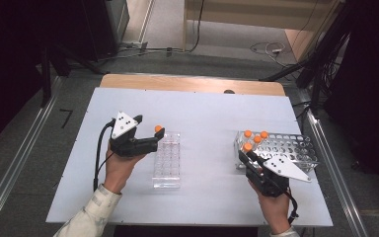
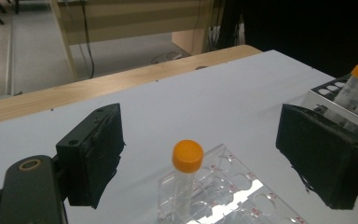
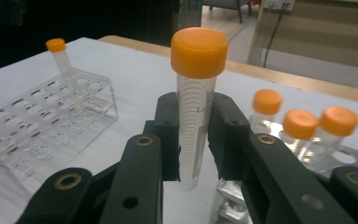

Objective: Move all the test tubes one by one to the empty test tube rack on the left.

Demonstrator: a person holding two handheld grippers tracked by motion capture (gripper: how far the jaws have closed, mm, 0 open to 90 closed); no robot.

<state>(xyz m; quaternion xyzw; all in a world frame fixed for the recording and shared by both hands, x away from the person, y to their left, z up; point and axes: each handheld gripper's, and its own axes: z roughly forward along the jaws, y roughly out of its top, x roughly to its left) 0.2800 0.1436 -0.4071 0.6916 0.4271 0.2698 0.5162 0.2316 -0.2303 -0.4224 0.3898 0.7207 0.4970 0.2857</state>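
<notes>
High view: you are moving tubes from the metal rack [image 1: 296,148] at 3 o'clock on the table [image 1: 202,106] to the clear rack [image 1: 168,159] near the middle. Your left gripper [image 1: 148,132] sits at 9 o'clock of the clear rack with its jaws wide apart. One tube [image 1: 158,129] stands in the clear rack's far corner, at about 11 o'clock of that rack. Your right gripper [image 1: 249,154] is at the near left corner of the metal rack and pinches a tube [image 1: 247,147]. I count three more orange caps in the metal rack, at its far left end. That makes five tubes and two racks.

Left gripper view: the jaws stand wide and hold nothing. The placed tube [image 2: 186,184] stands straight in the clear rack [image 2: 228,193], between the jaws but touching neither. This step looks done, I think.

Right gripper view: the jaws are narrow and squeeze the held tube [image 3: 196,102] at its middle, cap up. Three tubes wait at 3 o'clock in the metal rack [image 3: 335,158]. The clear rack [image 3: 42,126] lies at 9 o'clock.

Next, I think you carry this tube over to the clear rack. Keep it straight up, aim at an empty hole beside the first tube, and lower it gently.
</notes>
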